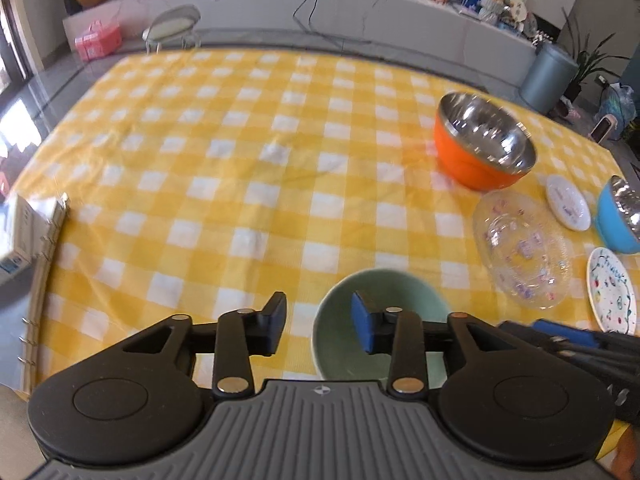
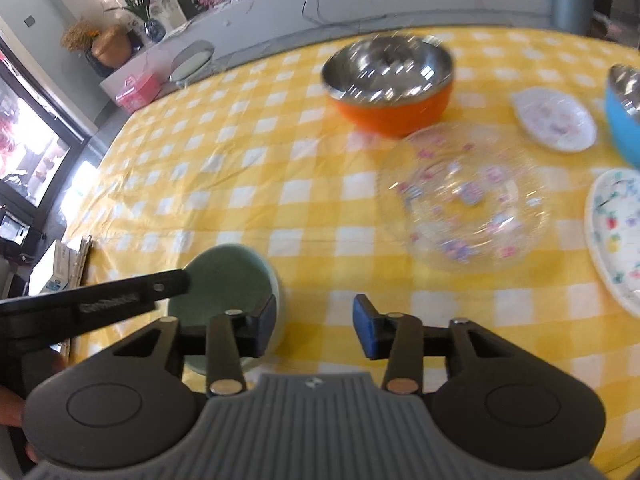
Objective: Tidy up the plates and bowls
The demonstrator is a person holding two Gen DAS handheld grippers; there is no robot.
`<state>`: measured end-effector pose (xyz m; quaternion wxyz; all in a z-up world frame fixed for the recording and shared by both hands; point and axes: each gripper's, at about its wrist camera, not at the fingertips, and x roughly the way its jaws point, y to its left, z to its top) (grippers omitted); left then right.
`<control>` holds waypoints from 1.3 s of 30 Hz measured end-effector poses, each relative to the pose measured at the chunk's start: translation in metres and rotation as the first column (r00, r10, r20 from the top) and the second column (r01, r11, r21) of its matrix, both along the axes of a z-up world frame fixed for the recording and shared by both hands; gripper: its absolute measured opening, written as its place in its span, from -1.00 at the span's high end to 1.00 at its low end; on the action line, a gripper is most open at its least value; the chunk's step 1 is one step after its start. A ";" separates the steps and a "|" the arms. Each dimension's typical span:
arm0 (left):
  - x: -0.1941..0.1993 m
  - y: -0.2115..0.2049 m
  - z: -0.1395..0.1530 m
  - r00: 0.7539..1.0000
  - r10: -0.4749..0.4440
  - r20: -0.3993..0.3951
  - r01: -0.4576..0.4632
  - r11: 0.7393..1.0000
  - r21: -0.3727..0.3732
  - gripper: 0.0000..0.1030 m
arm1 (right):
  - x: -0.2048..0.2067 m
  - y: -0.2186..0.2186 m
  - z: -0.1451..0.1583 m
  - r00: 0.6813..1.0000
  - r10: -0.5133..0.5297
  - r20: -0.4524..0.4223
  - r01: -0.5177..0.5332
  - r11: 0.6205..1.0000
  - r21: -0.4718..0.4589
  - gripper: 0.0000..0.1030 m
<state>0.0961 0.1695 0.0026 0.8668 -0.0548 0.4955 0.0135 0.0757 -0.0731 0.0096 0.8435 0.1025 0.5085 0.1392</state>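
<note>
Two grippers angle steeply down over a worktop (image 1: 224,168) covered in yellow-and-white check cloth, side by side and close together. The left gripper (image 1: 319,325) has its jaws parted about halfway, with nothing between the pads; its right finger stands over the hollow of the green bowl (image 1: 344,308) and its left finger over bare cloth, so the near-left part of the rim lies in the gap without either pad pressing on it. The right gripper (image 2: 315,328) is likewise about half open and holds nothing; its left finger sits in front of the green bowl's right wall (image 2: 224,280), its right finger over the cloth. Whether either finger actually touches the bowl cannot be told.

From the right wrist view the left gripper's body crosses in from the left edge, reaching over the green bowl.

That bowl sits upright at the near edge of the worktop. Farther back stands an orange bowl (image 1: 476,160) with a steel lining, and nearer, just beside it, a clear glass plate (image 1: 524,248) with small coloured motifs. To the right lie a small white plate (image 1: 568,202), a blue bowl (image 1: 616,216) and a painted plate (image 1: 610,288).
</note>
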 end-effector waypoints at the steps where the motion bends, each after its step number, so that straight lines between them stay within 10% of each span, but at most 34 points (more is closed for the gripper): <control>1: -0.002 -0.002 0.005 1.000 -0.005 0.012 0.005 1.000 0.005 0.11 | -0.003 -0.009 0.003 1.000 -0.009 0.017 0.009 1.000 -0.011 0.08; 15: -0.004 -0.054 0.056 0.980 -0.120 0.158 0.129 0.991 -0.044 -0.07 | -0.045 -0.144 0.038 0.993 -0.008 0.115 0.021 0.993 -0.114 -0.22; 21: 0.007 -0.079 0.063 0.965 -0.179 0.190 0.192 0.980 -0.051 -0.14 | -0.038 -0.179 0.048 0.999 -0.044 -0.026 0.043 0.997 -0.058 -0.23; 29: 0.038 -0.103 0.072 0.950 -0.227 0.215 0.241 0.970 -0.040 -0.32 | 0.014 -0.177 0.080 0.992 -0.076 -0.097 0.068 0.995 -0.078 -0.26; 39: 0.099 -0.083 0.057 0.969 -0.136 0.205 0.167 0.976 -0.140 -0.31 | 0.106 -0.127 0.073 0.995 -0.087 0.042 0.088 0.996 -0.023 -0.28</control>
